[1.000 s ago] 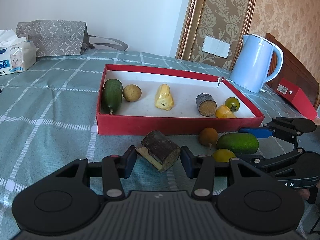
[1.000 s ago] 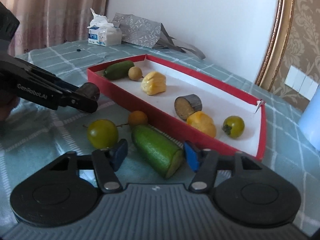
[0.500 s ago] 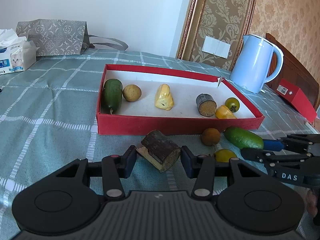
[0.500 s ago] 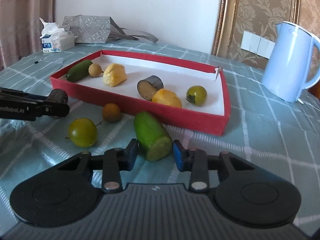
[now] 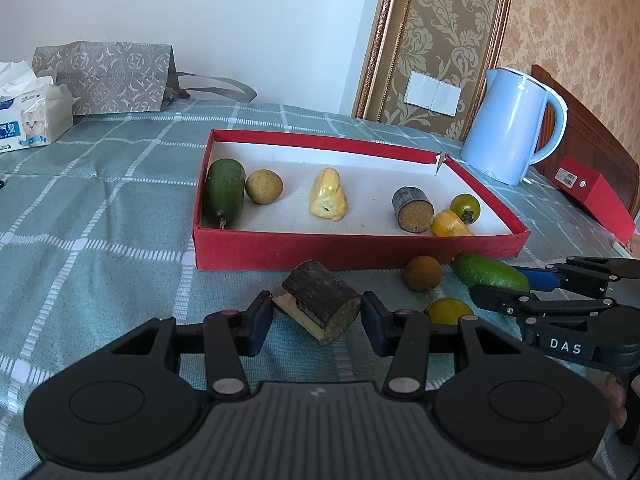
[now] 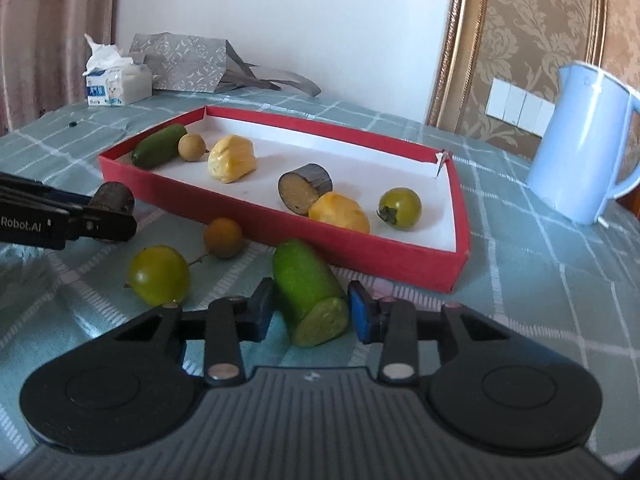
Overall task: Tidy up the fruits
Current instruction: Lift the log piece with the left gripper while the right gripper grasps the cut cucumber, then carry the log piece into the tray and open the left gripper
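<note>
A red tray (image 5: 352, 247) (image 6: 360, 249) holds a green cucumber piece, a brown round fruit, two yellow pieces, a dark cane piece and a green tomato. My left gripper (image 5: 317, 315) is shut on a dark cane chunk (image 5: 322, 300) in front of the tray. My right gripper (image 6: 310, 309) is shut on a green cucumber piece (image 6: 308, 290), also in the left wrist view (image 5: 490, 272). A small orange fruit (image 6: 223, 237) (image 5: 422, 273) and a yellow-green round fruit (image 6: 159, 275) (image 5: 448, 310) lie on the cloth between the grippers.
A light blue kettle (image 5: 510, 124) (image 6: 588, 140) stands right of the tray. A tissue pack (image 5: 30, 120) and a grey paper bag (image 5: 108, 76) sit at the far left. A red box (image 5: 596, 196) lies at the right edge. A checked green cloth covers the table.
My right gripper has swung around the green cucumber piece and closed its fingers on it; its view has turned left. My left gripper has stayed still on the cane chunk.
</note>
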The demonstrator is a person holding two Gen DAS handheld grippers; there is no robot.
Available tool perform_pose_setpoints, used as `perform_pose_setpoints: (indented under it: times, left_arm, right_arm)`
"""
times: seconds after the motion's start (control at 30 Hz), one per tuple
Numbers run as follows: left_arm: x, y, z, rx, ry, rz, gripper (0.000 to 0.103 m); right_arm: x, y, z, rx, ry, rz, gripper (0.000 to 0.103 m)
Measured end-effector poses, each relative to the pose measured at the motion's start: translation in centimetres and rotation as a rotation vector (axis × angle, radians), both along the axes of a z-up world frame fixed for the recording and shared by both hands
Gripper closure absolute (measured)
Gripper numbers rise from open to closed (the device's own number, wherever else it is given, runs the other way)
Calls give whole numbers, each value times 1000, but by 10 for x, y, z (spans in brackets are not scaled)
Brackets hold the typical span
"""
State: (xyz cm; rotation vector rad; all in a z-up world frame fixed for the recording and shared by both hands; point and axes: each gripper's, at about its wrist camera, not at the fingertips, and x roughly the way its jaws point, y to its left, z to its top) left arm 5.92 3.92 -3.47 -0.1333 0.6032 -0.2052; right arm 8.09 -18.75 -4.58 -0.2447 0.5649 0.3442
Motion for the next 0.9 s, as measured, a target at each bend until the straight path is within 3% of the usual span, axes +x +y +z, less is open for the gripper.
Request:
perform_pose_setpoints:
  times: [0.27, 0.9]
  left_arm:
    - [1, 0, 0, 10, -3, 18, 55]
    - [-7, -2, 12, 30, -35, 27, 56]
  right_arm:
    - [-4, -10, 2, 46, -27, -81, 67]
    - [-1, -8, -2, 22, 5, -73, 68]
